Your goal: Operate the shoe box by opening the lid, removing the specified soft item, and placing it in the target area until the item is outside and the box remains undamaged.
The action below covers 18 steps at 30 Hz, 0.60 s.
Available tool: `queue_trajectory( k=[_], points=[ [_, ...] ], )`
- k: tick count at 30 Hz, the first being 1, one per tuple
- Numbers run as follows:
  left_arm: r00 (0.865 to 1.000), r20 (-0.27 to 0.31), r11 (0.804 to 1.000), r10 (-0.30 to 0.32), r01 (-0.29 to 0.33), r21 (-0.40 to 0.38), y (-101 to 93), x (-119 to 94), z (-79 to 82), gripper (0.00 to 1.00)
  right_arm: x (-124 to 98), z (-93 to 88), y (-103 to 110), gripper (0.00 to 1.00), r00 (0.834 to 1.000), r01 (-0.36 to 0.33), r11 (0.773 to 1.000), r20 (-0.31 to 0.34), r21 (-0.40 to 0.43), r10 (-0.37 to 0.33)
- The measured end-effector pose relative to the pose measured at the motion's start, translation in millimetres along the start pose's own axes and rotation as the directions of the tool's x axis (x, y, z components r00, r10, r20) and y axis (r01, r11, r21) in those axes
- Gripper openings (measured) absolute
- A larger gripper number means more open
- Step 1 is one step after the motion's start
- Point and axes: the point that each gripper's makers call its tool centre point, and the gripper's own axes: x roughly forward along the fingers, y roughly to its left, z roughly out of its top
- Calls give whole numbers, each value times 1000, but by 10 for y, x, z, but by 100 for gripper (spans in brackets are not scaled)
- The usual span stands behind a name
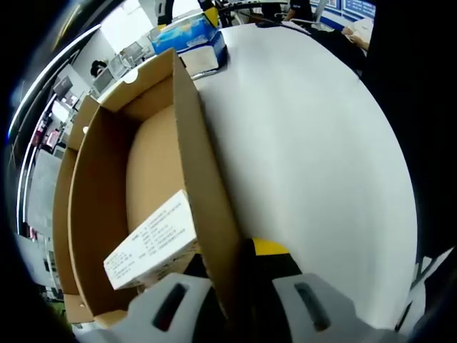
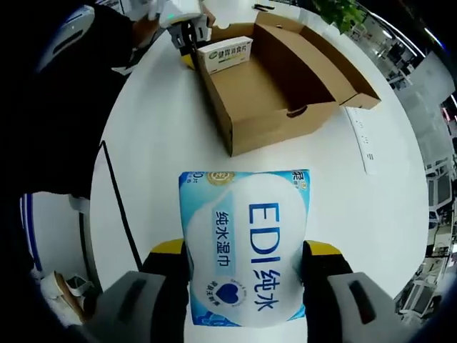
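Wet-wipe pack, soft blue-and-white plastic point(image 2: 243, 246), out of the box, clamped in right gripper point(image 2: 243, 286) over the white round table point(image 2: 153, 121).
Brown cardboard shoe box point(image 2: 268, 86) sits open, lid folded back, just beyond the pack; a small white carton with printed label point(image 1: 151, 241) lies inside. Left gripper point(image 1: 239, 300) straddles the box's near side wall, jaws either side, apparently pinching it to steady the box. Pack looks not yet released.
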Motion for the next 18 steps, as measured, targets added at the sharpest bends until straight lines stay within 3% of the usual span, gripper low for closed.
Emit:
queue_trajectory(
  k=[8, 18],
  points=[
    [1000, 1, 1000, -2, 2, 6, 1, -4, 4, 7, -10, -6, -2, 67, 999, 34, 998, -32, 45, -32],
    [997, 13, 997, -73, 73, 20, -26, -2, 14, 10, -26, 0, -24, 68, 997, 62, 997, -47, 49, -59]
  ],
)
